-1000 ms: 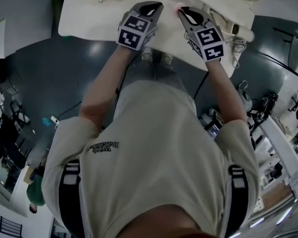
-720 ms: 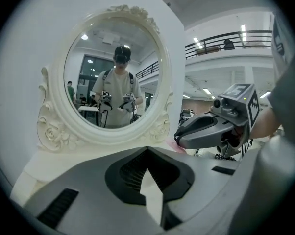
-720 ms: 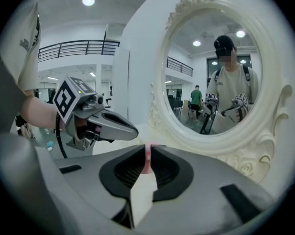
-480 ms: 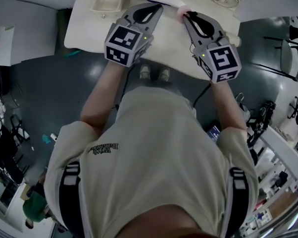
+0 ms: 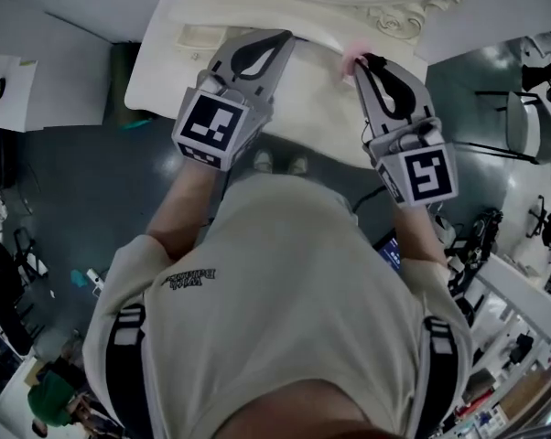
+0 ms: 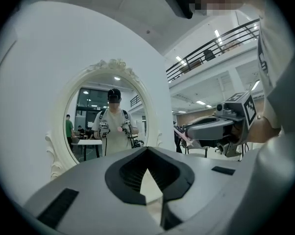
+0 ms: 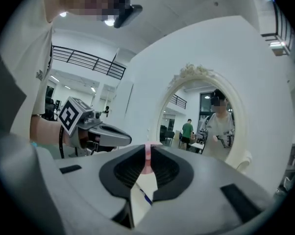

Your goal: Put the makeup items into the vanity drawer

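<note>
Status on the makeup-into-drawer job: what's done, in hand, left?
Done: nothing that shows; no makeup is seen inside a drawer. In hand: the right tongs pinch a small pink makeup item over the white vanity table; the left tongs are shut and empty. Left: getting the pink item into the drawer, which I can't make out as open here.

head: steeply down over vanity [image 5: 166, 71] | gripper views: level, both facing mirror [image 6: 86, 106]

Left gripper [image 5: 279, 36] seemingly closed, right gripper [image 5: 361, 59] clamped
</note>
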Available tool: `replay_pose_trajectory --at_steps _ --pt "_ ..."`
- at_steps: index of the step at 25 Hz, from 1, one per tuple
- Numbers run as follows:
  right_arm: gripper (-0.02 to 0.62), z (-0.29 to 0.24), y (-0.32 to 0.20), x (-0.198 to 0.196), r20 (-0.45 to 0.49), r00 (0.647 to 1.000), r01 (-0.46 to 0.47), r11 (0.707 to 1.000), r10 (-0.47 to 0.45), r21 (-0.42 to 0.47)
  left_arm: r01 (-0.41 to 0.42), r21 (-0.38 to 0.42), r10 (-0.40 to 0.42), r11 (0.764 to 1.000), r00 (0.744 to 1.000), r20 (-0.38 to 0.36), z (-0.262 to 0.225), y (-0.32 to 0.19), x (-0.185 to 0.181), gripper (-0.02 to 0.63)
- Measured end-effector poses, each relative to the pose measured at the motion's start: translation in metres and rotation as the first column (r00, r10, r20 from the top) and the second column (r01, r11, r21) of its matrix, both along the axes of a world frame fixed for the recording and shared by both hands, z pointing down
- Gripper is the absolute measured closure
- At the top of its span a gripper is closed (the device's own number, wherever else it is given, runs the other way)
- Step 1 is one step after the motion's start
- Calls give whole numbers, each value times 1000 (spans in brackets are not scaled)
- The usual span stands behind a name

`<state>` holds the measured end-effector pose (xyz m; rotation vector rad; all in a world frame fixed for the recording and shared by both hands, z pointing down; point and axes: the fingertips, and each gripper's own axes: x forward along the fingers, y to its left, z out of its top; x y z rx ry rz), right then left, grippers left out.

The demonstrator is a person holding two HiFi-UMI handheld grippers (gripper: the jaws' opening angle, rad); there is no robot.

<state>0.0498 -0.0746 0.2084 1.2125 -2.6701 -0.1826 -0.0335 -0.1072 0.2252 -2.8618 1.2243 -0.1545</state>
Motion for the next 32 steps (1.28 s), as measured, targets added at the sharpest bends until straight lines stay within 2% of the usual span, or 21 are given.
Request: replay_pose_trajectory --at_steps 5,8,19,21,25,29,32 --pt "557 -31 23 2 74 997 -9 996 2 94 -8 37 8 999 1000 -10 -16 20 -3 592" --pt "557 -43 34 2 106 994 -16 993 3 121 -12 52 13 999 1000 -25 -22 30 -3 592" --pt "557 -37 54 5 161 987 -27 995 11 93 -16 18 17 1000 999 -45 -16 41 -12 592" --pt "557 -35 54 8 165 986 -32 996 17 88 -21 -2 21 1000 998 -55 -16 41 -9 592" --pt "557 -34 57 11 172 985 -43 996 28 82 -39 19 40 999 998 -42 -12 42 -4 592" --pt "557 -28 53 18 174 983 -64 996 52 65 -63 -3 63 998 998 -28 -8 39 7 592" --pt "557 -25 49 30 181 980 -93 994 82 53 -84 -16 83 996 995 -47 -7 33 20 592"
